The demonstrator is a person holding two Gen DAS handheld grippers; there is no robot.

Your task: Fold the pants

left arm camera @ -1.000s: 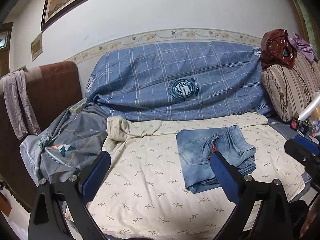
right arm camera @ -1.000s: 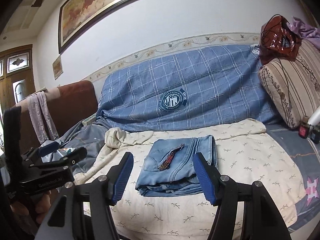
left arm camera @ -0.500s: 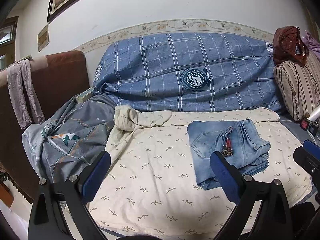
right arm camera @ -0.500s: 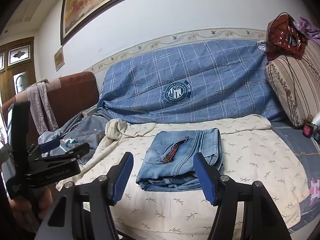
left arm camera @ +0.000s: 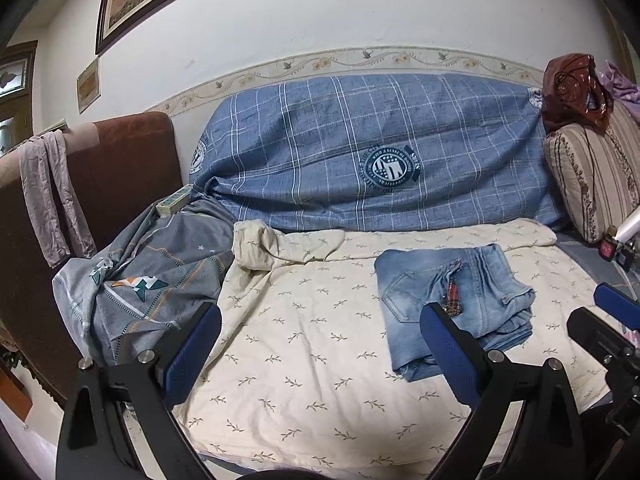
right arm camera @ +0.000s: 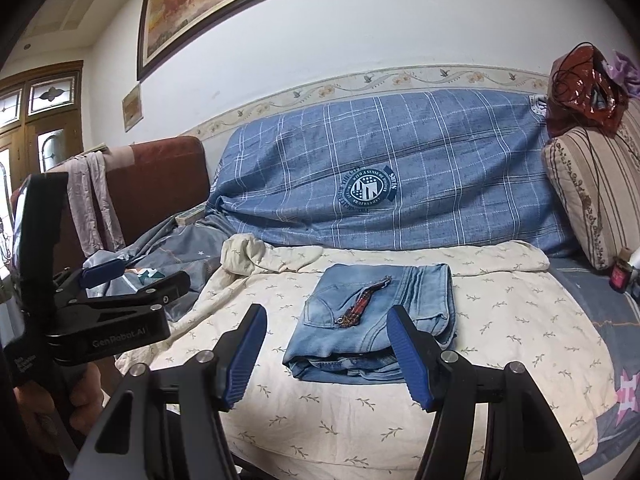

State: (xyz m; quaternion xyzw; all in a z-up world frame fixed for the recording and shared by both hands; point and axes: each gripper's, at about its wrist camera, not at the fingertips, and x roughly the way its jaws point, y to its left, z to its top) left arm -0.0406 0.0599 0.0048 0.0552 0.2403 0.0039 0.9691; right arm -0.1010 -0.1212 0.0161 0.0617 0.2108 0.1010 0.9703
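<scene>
Light blue jeans point(left arm camera: 452, 304) lie folded into a compact stack on the cream leaf-print sheet point(left arm camera: 312, 344), with a small red plaid tag on top. They also show in the right wrist view point(right arm camera: 376, 320). My left gripper point(left arm camera: 320, 344) is open and empty, held back from the sofa, left of the jeans. My right gripper point(right arm camera: 326, 344) is open and empty, in front of the jeans and apart from them. The left gripper shows at the left of the right wrist view point(right arm camera: 132, 280).
A blue plaid cover point(left arm camera: 360, 152) drapes the sofa back. A grey printed cloth point(left arm camera: 152, 272) lies bunched at the left by a brown armrest point(left arm camera: 120, 168). A striped cushion point(left arm camera: 592, 176) with a red bag point(left arm camera: 572, 88) stands at the right.
Both grippers have drawn back from the sofa and stayed open. The folded jeans have not moved on the sheet.
</scene>
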